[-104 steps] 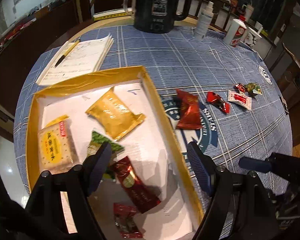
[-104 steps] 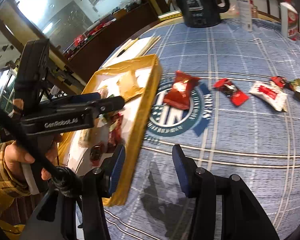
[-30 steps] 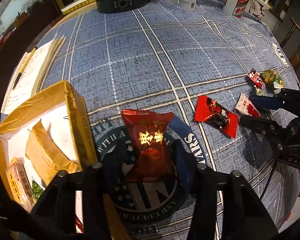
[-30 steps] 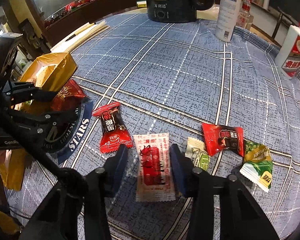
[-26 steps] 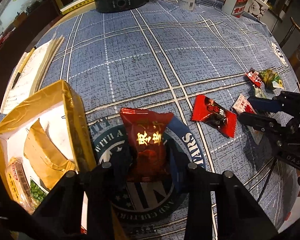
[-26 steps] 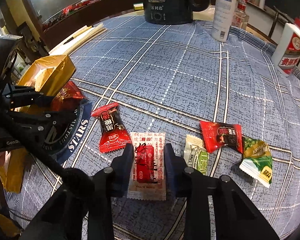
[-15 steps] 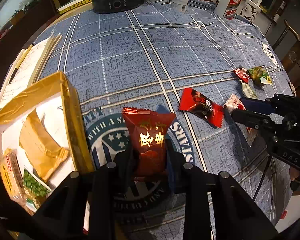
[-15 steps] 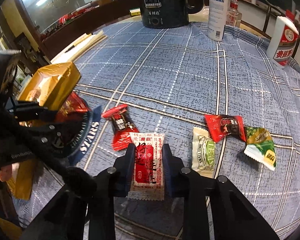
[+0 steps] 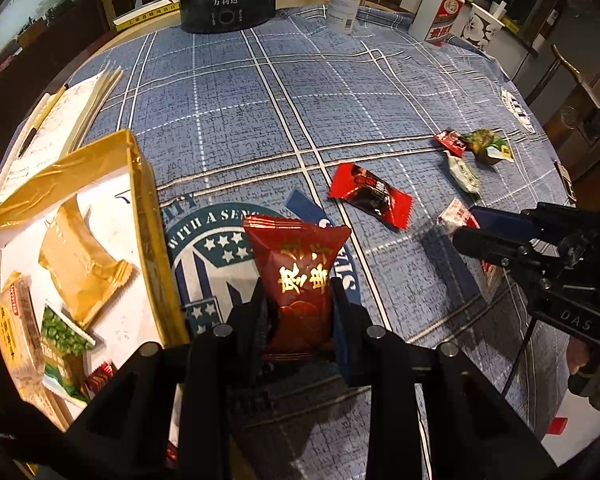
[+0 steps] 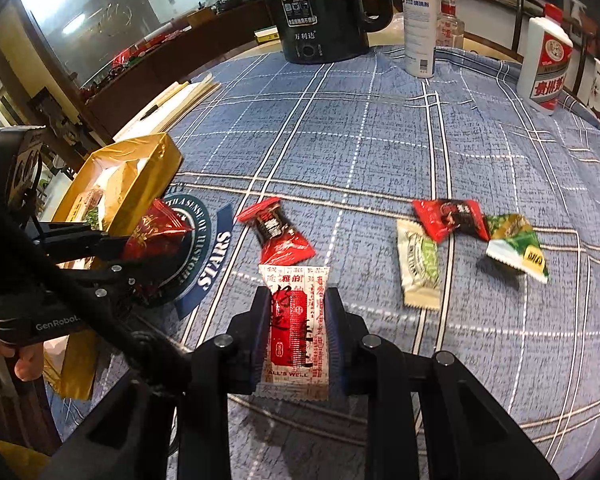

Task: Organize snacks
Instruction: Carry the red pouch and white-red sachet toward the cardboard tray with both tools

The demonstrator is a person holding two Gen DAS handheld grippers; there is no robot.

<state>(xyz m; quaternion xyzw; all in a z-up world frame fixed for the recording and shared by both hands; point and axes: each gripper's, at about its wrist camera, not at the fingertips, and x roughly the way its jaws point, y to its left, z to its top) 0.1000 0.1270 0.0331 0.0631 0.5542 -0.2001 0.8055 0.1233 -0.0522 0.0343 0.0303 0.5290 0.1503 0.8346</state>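
My left gripper (image 9: 298, 312) is shut on a dark red snack packet (image 9: 300, 276) with gold characters, lifted just off the blue tablecloth beside the gold-rimmed box (image 9: 142, 216). The box holds a gold packet (image 9: 80, 268), a cracker pack (image 9: 14, 332) and a green pea packet (image 9: 62, 336). My right gripper (image 10: 298, 332) is shut on a white-and-red sachet (image 10: 296, 320), also raised slightly. Loose on the cloth lie a red-and-black candy (image 10: 276, 232), a pale green-white packet (image 10: 418, 264), another red candy (image 10: 448, 216) and a green packet (image 10: 516, 244).
A black kettle (image 10: 320, 8), a white spray bottle (image 10: 420, 20) and a white liquor bottle (image 10: 546, 64) stand at the far edge. Papers with a pen (image 9: 56, 128) lie beyond the box. A hand (image 10: 24, 364) holds the left gripper's handle.
Both grippers closed on their packets and lifted them a little off the cloth. The left one has drifted toward the box with the dark red packet.
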